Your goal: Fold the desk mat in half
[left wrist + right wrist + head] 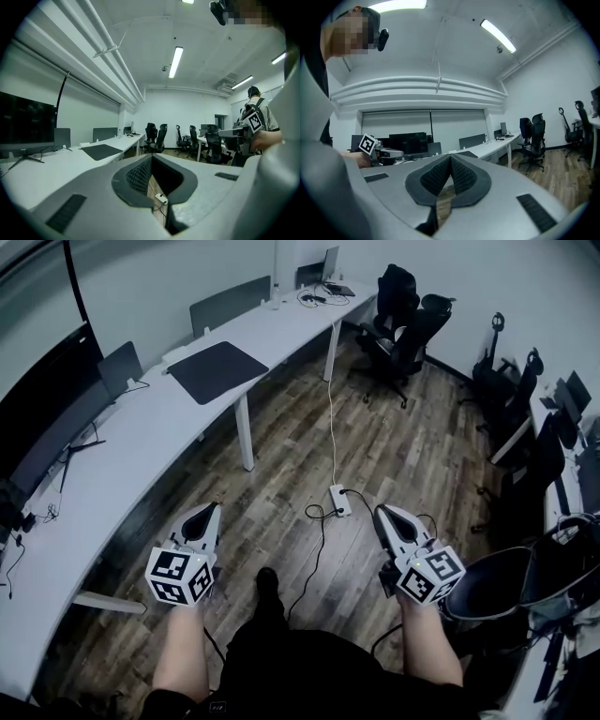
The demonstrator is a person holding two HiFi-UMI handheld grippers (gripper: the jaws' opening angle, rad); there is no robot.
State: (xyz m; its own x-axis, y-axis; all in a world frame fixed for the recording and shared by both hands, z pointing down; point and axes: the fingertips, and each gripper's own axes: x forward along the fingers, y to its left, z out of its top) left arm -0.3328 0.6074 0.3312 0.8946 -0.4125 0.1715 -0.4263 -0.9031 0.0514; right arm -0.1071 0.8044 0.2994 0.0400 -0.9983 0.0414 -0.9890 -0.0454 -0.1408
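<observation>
On the desk (141, 446), the desk mat (217, 369) lies well beyond the closed, empty left claw (214, 508) and right claw (379, 511).

No words, numbers or brand names clear enough to read anywhere. Only black-and-white square patterns (179, 576), with no letters in them, on the cube of the left gripper (212, 512) at the lower left of the head view, and the same kind on the cube of the right gripper (382, 514) at the lower right. One such pattern also at the right edge of the left gripper view, and one at the left of the right gripper view. Nothing to read on the dark screens, the desks or the walls.
</observation>
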